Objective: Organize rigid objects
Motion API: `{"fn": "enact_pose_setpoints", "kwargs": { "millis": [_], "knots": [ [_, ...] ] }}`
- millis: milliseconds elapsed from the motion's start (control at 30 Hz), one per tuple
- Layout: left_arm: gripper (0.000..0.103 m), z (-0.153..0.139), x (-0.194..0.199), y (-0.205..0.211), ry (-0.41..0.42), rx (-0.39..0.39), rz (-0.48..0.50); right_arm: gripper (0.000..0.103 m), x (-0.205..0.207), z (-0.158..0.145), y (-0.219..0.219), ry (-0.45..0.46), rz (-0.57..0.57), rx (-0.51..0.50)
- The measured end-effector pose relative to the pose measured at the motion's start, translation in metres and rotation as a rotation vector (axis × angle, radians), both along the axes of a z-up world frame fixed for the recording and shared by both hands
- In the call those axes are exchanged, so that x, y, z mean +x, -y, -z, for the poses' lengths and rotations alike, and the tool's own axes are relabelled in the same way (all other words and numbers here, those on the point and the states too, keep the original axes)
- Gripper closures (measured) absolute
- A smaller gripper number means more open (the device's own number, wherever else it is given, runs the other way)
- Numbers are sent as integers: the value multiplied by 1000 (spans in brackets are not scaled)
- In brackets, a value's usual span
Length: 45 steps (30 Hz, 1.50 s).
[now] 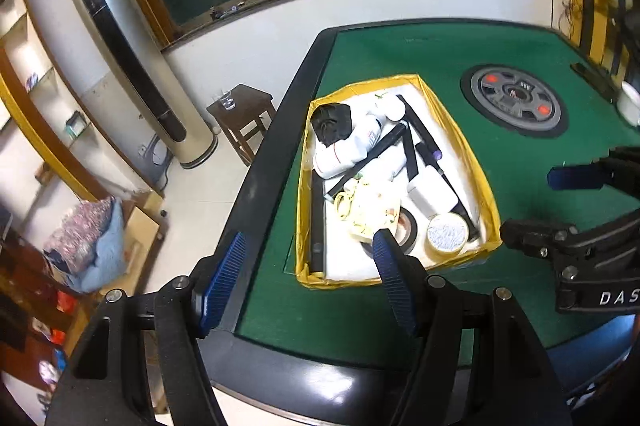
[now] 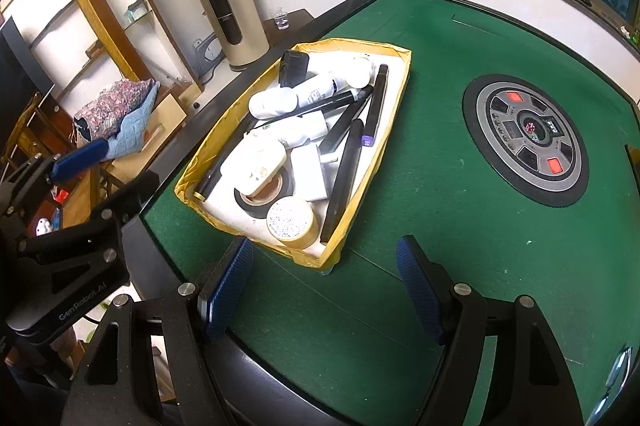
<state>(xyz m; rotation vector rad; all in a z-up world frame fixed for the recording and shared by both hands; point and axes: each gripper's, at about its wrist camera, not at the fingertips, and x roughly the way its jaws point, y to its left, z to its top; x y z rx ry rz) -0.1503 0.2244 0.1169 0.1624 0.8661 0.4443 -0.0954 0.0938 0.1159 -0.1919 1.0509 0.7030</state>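
Observation:
A yellow-rimmed box sits on the green table, full of rigid objects: white bottles, black pens, a round white jar, a tape roll, a white adapter and a black pouch. My left gripper is open and empty, hovering over the box's near-left corner at the table edge. My right gripper is open and empty, just in front of the box's near end. Each gripper shows at the other view's edge.
A round grey control panel is set in the green felt table right of the box. A tall tower fan, a wooden stool with a glass, and shelves stand on the floor to the left.

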Motion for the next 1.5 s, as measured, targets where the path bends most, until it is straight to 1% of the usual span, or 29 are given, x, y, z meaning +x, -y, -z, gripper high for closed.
{"fn": "enact_pose_setpoints", "kwargs": {
  "millis": [67,133,233,433,600,1500],
  "knots": [
    [37,1,-1,-2,1,-12,-1,33,0,0,-2,4,-5,-2],
    [37,1,-1,-7,7,-50,-2,33,-1,-1,-3,7,-9,-5],
    [37,3,0,-15,8,-80,-17,33,-2,-2,-4,10,-10,-6],
    [37,6,1,-19,4,-80,-24,33,-1,-3,-4,12,-4,-3],
    [37,10,3,-22,-6,-112,-22,33,0,-3,-6,2,-18,2],
    [37,9,5,-29,5,-101,-36,33,2,-2,-9,-4,-19,2]
  ]
}}
